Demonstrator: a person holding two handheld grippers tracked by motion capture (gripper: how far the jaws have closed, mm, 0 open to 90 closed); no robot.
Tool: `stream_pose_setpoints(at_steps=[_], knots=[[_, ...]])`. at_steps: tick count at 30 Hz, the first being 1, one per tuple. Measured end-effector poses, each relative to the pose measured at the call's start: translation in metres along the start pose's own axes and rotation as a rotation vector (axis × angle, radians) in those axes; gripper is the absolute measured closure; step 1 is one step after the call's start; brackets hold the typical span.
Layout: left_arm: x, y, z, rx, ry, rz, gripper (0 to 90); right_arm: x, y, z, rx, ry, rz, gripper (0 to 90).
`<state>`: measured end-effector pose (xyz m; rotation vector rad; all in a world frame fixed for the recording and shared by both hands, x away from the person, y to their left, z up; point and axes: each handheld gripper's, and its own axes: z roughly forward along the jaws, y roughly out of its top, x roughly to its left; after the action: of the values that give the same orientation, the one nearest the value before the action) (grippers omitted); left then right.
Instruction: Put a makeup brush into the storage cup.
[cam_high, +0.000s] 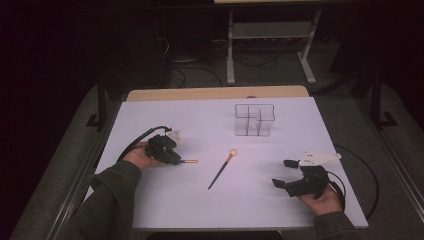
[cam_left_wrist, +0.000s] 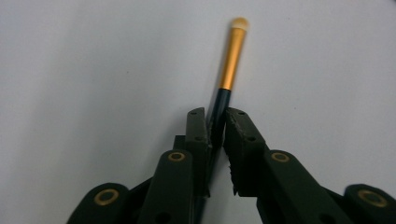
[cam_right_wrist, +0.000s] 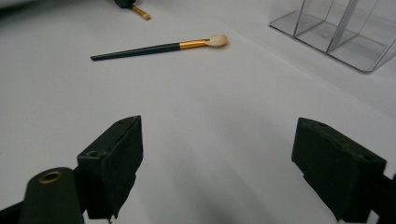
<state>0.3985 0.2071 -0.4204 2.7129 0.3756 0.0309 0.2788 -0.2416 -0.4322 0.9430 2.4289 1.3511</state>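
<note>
**Small brush pinched at left; long brush waits mid-table**

Left gripper (cam_high: 172, 157): jaws closed on the dark handle of a small brush (cam_left_wrist: 232, 58). In the left gripper view the gold ferrule and pale tip stick out well past the jaws. Seen from above, the brush lies low near the table's left edge, tip pointing toward the centre; lifted or resting on the surface, I cannot tell.

Right gripper (cam_high: 286, 173): jaws wide apart, nothing between them, near the table's front right corner.

Long brush (cam_high: 222, 168): loose on the table (cam_high: 150, 115) near its centre, pale head toward the far edge, handle slanting to the front edge. Apart from both grippers.

Clear organizer (cam_high: 254, 120): upright toward the far edge, right of centre, compartments look empty.

Risks, as judged:
- Grip sits far back on a thin round handle. A turn of the wrist could let the brush pivot or slide out.
- Long overhang. The tip may catch the organizer's rim or a divider on the way in and tip the light box.
- Right gripper reaching for the long brush could roll it away if one jaw touches first.
</note>
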Motion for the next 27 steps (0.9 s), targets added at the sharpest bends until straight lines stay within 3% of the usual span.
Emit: stream_pose_setpoints(at_steps=[6, 14, 27], knots=[[-0.002, 0.002, 0.000, 0.018, 0.014, 0.008, 82.7, 0.000, 0.000, 0.000, -0.005, -0.004, -0.004, 15.4], [-0.003, 0.003, -0.001, 0.034, 0.014, -0.015, 83.1, 0.001, 0.000, 0.001, 0.000, 0.001, 0.003, 15.4], [-0.007, 0.003, -0.019, -0.027, 0.002, -0.059, 83.1, 0.002, 0.002, 0.004, 0.007, 0.017, 0.007, 15.5]])
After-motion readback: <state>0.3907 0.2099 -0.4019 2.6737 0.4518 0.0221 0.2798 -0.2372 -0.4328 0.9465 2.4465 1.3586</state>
